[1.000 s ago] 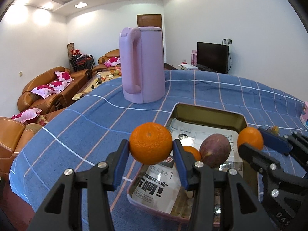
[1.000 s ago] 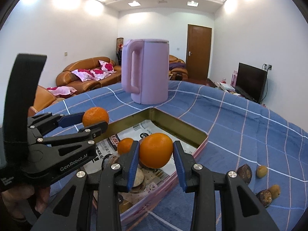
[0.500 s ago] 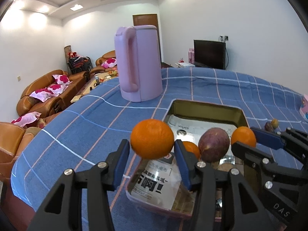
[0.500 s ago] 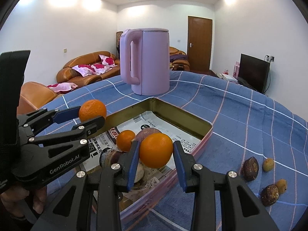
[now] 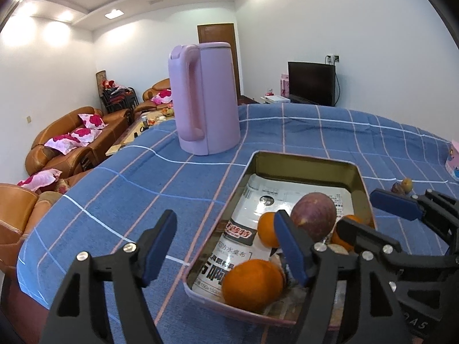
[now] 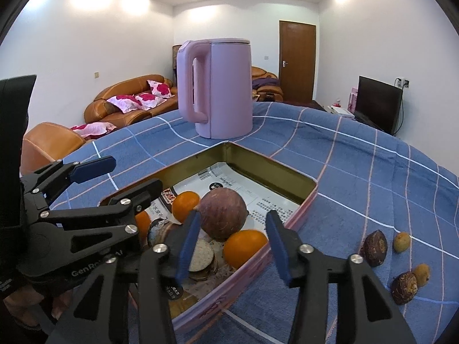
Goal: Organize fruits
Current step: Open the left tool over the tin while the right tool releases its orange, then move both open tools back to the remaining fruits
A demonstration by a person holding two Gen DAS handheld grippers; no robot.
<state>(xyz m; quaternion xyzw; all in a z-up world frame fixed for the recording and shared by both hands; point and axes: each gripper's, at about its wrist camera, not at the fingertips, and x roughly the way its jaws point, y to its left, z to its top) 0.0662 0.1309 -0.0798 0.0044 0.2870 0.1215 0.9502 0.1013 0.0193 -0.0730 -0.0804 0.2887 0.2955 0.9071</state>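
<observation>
Now both tongs hang apart and hold nothing: left tongs over the near-left corner of the tin, right tongs over its near-right edge. Inside the tin (newspaper-lined): a large orange at the near corner under the left tongs, a purple round fruit in the middle, a small orange touching its left side, another orange against the near-right wall. Some pale flat pieces lie near these, too unclear to name. The pink kettle stands upright just beyond the tin's far corner. Right of the tin on the blue checked bench, apart from it, lie small brown and yellow fruits.
</observation>
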